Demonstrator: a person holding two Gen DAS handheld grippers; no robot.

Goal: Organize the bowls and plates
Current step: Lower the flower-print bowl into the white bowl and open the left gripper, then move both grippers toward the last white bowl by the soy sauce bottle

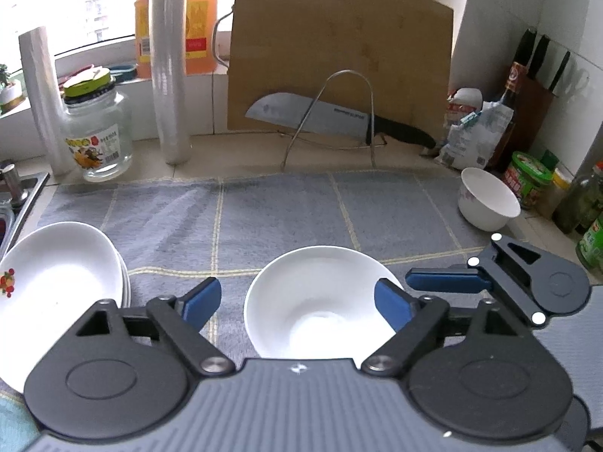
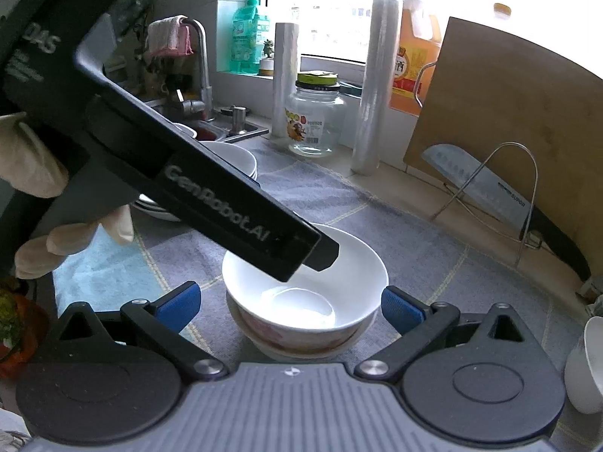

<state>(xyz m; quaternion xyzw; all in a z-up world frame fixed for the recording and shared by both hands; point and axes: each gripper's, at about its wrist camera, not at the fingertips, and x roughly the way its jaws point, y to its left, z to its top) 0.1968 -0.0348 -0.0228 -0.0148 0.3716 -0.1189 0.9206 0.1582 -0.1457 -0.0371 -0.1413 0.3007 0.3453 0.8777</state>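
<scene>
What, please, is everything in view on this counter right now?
bowl stack: two nested, white, mat centre
single bowl: one, white, mat's right edge
plates: a stack, white, left by the sink
mat: one, grey-blue
cutting board: one, wooden, leaning at the back
knife: one, black handle, on the wire rack
jar: one, clear glass
film rolls: two, clear, upright
oil jug: one, orange
left claw: open over the bowls
right claw: open, either side of the stack
</scene>
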